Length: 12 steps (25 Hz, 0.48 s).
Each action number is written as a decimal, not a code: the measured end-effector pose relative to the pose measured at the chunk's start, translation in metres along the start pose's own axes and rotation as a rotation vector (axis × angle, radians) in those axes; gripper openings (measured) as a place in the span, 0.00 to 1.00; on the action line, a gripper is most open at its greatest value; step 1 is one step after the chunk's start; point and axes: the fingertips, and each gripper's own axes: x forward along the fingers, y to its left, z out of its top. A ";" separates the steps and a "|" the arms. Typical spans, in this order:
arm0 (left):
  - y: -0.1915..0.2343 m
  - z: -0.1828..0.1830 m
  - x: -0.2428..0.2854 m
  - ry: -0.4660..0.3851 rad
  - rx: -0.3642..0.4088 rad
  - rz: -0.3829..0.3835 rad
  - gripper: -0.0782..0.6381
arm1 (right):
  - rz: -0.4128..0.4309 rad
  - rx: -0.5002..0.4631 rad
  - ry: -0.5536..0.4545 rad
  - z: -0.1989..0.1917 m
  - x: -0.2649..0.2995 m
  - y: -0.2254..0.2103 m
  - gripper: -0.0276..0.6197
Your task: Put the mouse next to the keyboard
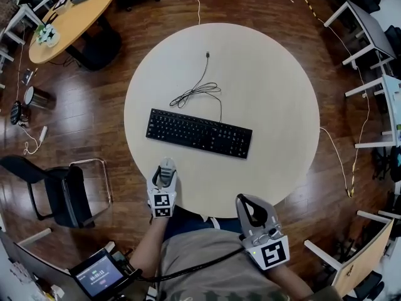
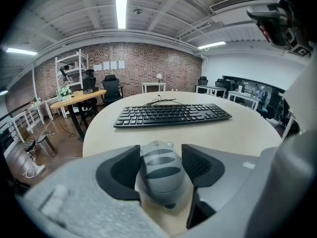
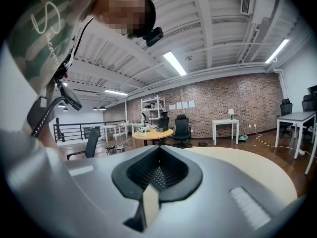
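A black keyboard (image 1: 199, 132) lies across the middle of the round white table (image 1: 269, 99), its cable (image 1: 199, 90) coiled behind it. My left gripper (image 1: 166, 169) is at the table's near edge, in front of the keyboard's left half, shut on a grey mouse (image 2: 159, 171). In the left gripper view the mouse sits between the two dark pads, with the keyboard (image 2: 171, 114) beyond it. My right gripper (image 1: 252, 210) hovers off the table's near edge, by the person's body, shut with nothing between its pads (image 3: 157, 169).
An oval wooden table (image 1: 72, 16) and a black chair (image 1: 62, 190) stand to the left. White desks (image 1: 369, 36) line the right side. A thin cord (image 1: 335, 155) runs off the table's right edge to the floor.
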 end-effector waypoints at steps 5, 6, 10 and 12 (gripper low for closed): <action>-0.014 -0.004 -0.001 0.000 -0.005 0.006 0.49 | 0.019 0.001 -0.007 -0.003 -0.006 -0.007 0.05; -0.017 -0.004 -0.001 0.002 -0.004 0.008 0.49 | 0.021 0.002 -0.008 -0.004 -0.008 -0.009 0.05; -0.030 -0.004 -0.003 0.009 -0.004 0.010 0.49 | 0.022 0.010 -0.011 -0.004 -0.017 -0.018 0.05; -0.035 -0.003 -0.004 0.008 -0.004 0.010 0.49 | 0.025 0.003 -0.012 -0.005 -0.020 -0.021 0.05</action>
